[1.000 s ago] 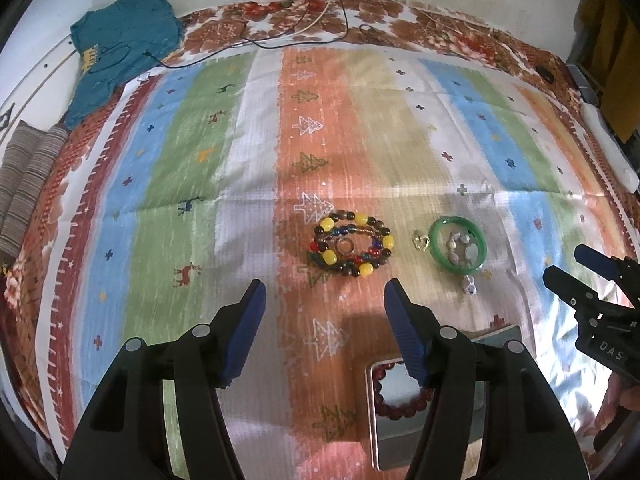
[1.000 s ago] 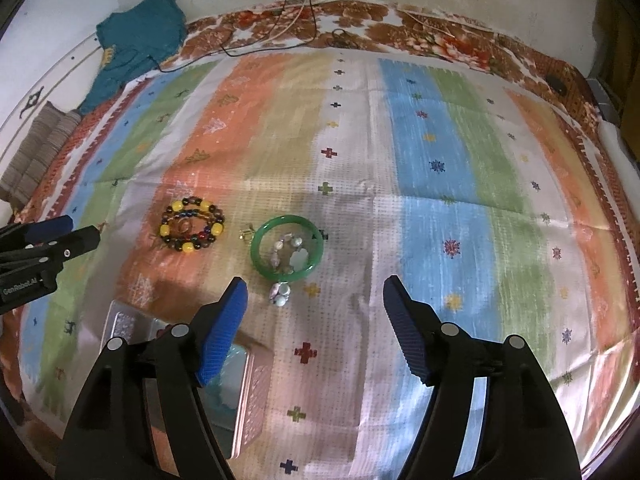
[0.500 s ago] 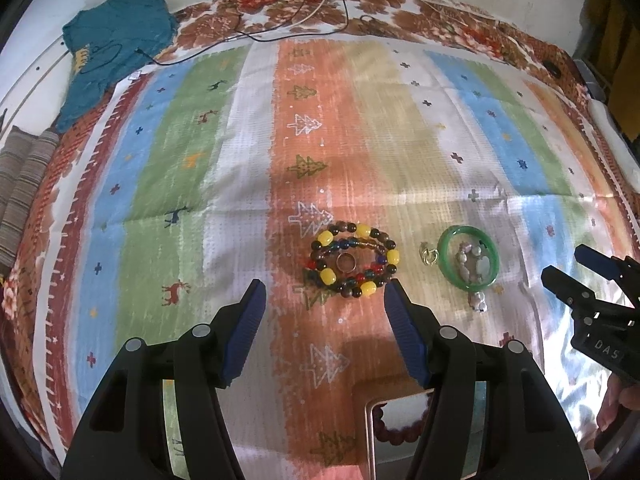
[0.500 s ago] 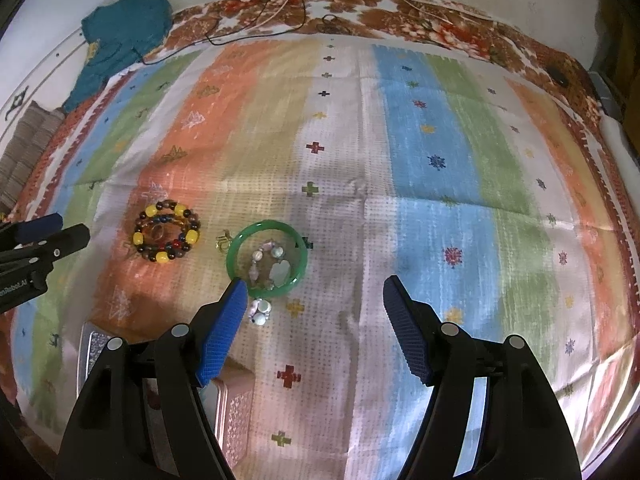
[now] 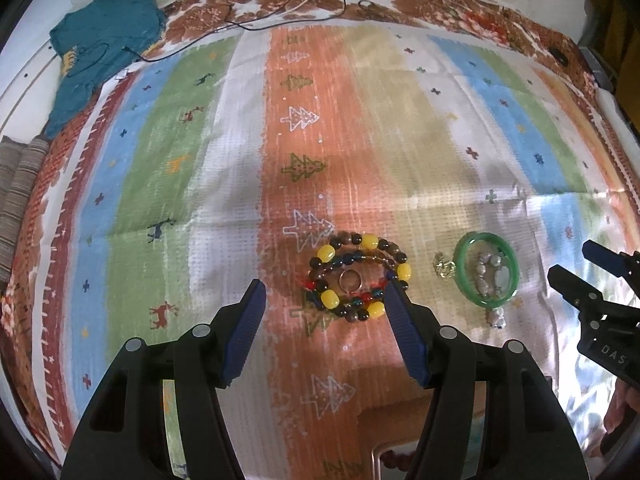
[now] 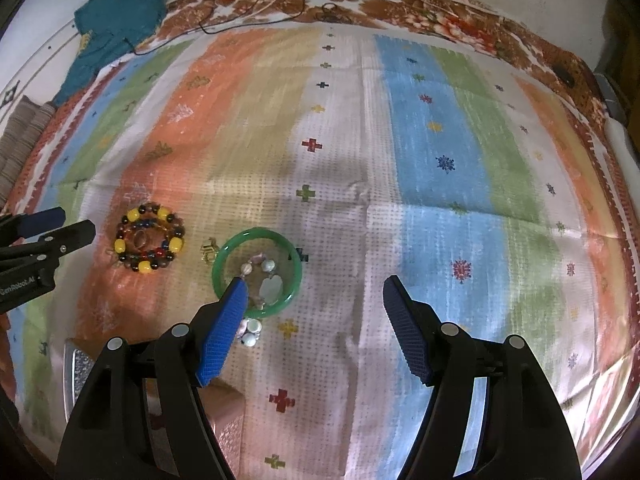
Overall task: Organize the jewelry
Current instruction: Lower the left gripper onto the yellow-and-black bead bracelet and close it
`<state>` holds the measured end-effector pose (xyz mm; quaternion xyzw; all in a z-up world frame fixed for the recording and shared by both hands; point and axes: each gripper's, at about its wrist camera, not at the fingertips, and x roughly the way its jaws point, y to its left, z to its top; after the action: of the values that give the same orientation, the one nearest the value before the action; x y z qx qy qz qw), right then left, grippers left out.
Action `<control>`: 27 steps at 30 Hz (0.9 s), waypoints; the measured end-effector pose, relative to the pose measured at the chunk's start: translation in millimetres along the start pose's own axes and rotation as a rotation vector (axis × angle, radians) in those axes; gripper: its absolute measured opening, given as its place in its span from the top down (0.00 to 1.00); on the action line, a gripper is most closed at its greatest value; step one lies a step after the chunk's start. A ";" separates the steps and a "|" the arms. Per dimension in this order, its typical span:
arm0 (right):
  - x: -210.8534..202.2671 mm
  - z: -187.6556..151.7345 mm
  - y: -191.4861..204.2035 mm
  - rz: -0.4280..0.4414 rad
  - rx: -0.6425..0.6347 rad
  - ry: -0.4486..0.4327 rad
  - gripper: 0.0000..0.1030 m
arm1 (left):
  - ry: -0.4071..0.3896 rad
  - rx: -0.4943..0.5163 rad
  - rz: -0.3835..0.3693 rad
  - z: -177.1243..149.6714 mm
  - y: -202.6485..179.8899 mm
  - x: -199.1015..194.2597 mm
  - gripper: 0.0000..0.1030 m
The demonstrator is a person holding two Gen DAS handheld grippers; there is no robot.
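A yellow and dark beaded bracelet (image 5: 358,278) lies on the striped cloth with a small ring (image 5: 350,280) inside it. My left gripper (image 5: 324,294) is open, its fingertips on either side of the bracelet. A green bangle (image 6: 256,271) with pearly beads (image 6: 264,280) inside lies to the right; a small gold piece (image 6: 209,249) lies between them. My right gripper (image 6: 314,290) is open, its left fingertip over the bangle's near left rim. The bangle (image 5: 488,274) also shows in the left wrist view.
A metal box (image 6: 76,372) sits near the front edge, and a bit of dark red beads (image 5: 394,460) shows in it. A loose pearly cluster (image 6: 250,330) lies just in front of the bangle. A teal garment (image 5: 104,40) and cables (image 5: 280,8) lie at the far edge.
Both grippers have moved forward over the cloth. The beaded bracelet now sits between my left fingertips, and the bangle has come under my right gripper's left fingertip. The box has slid nearly out of view.
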<state>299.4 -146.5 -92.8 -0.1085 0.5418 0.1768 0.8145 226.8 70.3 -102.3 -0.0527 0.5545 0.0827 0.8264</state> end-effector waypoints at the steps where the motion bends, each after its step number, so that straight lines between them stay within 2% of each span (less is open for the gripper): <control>1: 2.3 0.4 0.4 -0.001 -0.003 0.004 0.32 | 0.005 0.002 0.003 1.0 0.2 2.9 0.40; 11: 20.0 6.4 3.3 -0.004 -0.021 0.042 0.32 | 0.031 0.023 -0.005 7.7 -3.8 15.9 0.43; 19: 31.4 11.6 2.9 -0.007 -0.020 0.065 0.37 | 0.062 0.033 0.012 11.9 -2.0 35.2 0.53; 24: 42.8 13.3 -0.7 -0.013 -0.019 0.091 0.43 | 0.089 0.048 0.018 12.8 -0.2 48.1 0.65; 27: 49.0 13.3 -3.1 -0.015 -0.014 0.107 0.50 | 0.103 0.061 0.027 13.0 -0.8 55.2 0.73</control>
<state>329.0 -136.1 -132.8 -0.1277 0.5823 0.1685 0.7850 259.3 76.1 -148.5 -0.0242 0.5991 0.0742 0.7969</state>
